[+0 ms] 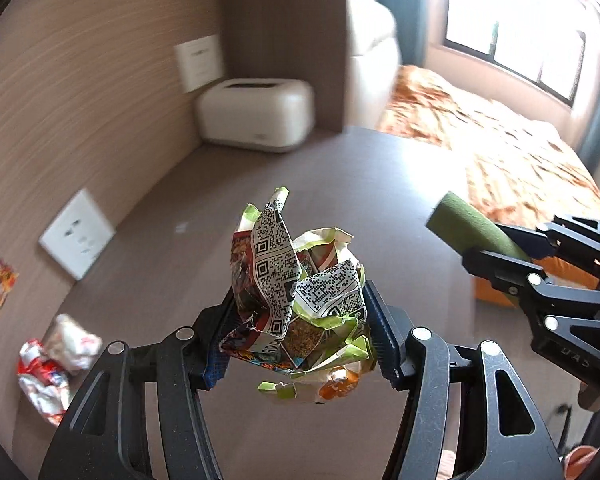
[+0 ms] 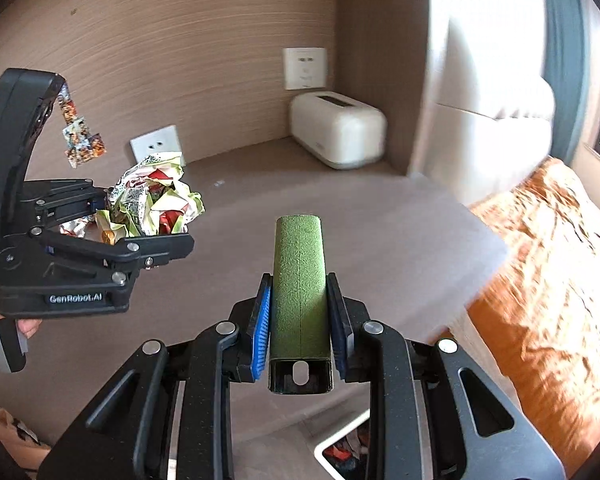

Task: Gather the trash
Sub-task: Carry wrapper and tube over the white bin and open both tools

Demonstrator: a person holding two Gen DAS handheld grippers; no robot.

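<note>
My left gripper is shut on a crumpled snack wrapper with QR codes and green edges, held above the brown table. The wrapper also shows in the right wrist view, at the left. My right gripper is shut on a green rectangular box, which points forward over the table. This box shows at the right of the left wrist view. A crumpled red-and-white wrapper lies on the table by the wall at the left.
A white tissue box stands in the far corner. Wall sockets sit low on the wood wall. A bed with an orange cover lies to the right. A white bin with trash shows below the table edge.
</note>
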